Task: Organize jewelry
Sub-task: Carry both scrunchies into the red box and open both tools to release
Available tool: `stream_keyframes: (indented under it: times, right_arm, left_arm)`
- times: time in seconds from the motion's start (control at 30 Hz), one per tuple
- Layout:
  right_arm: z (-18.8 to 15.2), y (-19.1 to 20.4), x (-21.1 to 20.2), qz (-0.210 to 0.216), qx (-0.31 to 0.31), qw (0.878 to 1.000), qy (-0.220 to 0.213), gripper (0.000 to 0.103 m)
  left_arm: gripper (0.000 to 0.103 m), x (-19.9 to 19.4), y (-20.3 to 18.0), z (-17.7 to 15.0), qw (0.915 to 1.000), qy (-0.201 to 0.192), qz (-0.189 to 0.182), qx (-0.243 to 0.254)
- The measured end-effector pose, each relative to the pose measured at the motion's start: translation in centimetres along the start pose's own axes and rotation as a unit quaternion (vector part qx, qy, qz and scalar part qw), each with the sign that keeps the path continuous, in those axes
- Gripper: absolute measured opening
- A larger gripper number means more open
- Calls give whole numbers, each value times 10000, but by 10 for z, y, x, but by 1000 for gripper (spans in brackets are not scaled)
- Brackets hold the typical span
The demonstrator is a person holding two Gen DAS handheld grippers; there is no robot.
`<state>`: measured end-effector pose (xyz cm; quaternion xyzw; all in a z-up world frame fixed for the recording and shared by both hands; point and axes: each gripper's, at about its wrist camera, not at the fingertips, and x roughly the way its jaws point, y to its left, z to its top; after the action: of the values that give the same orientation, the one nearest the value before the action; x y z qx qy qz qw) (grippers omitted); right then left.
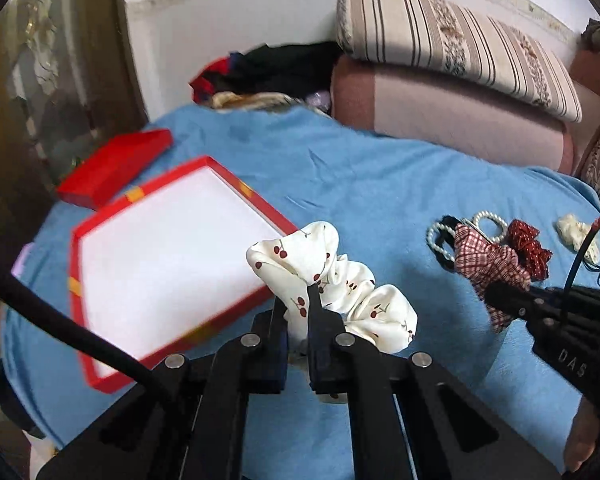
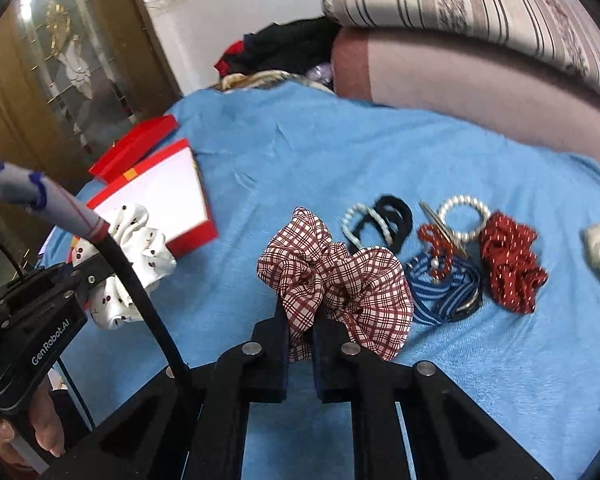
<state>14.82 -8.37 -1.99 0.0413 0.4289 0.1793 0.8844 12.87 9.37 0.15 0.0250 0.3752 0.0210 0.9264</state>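
Fabric fills both my tongs: left gripper point(image 1: 296, 300) pinches the cherry scrunchie point(image 1: 340, 280) at the red box point(image 1: 76, 264) edge, right gripper point(image 2: 300, 312) pinches the plaid scrunchie point(image 2: 340, 276) mid-blanket point(image 2: 300, 152). Beyond lie pearl bracelets point(image 2: 464, 216) and the dotted scrunchie point(image 2: 508, 260). I judge a thin pinch could slip, dropping cloth short of the box.
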Motion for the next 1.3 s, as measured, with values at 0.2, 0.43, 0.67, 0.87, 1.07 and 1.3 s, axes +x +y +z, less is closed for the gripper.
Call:
stream_keyframes:
  times: [0.2,0.43,0.67,0.87,1.07,1.3]
  right_arm:
    - [18,36,-6,41,-308,9995,-97,10]
    - [53,88,9,260,-779,9965,-125,10]
    - [81,125,55,482,-1011,9936,110,10]
    - [82,142,107,522,-987,9919,599,10]
    - [74,144,133,510,-976,9902,856,11]
    - [74,135,139,563,-786,9906,967,33]
  left_arm:
    - [7,-22,36,3,9992,-208,302,-141]
    - [7,-19,88,6,9973,-186,578,-417]
    - [7,1,136,6,9941,-45,762,-777]
    - [7,26,161,4,9916,157,868,-950]
    - [8,47,175,-3,9895,387,857,-1095]
    - [18,62,186,-10,9849,604,871,-1373]
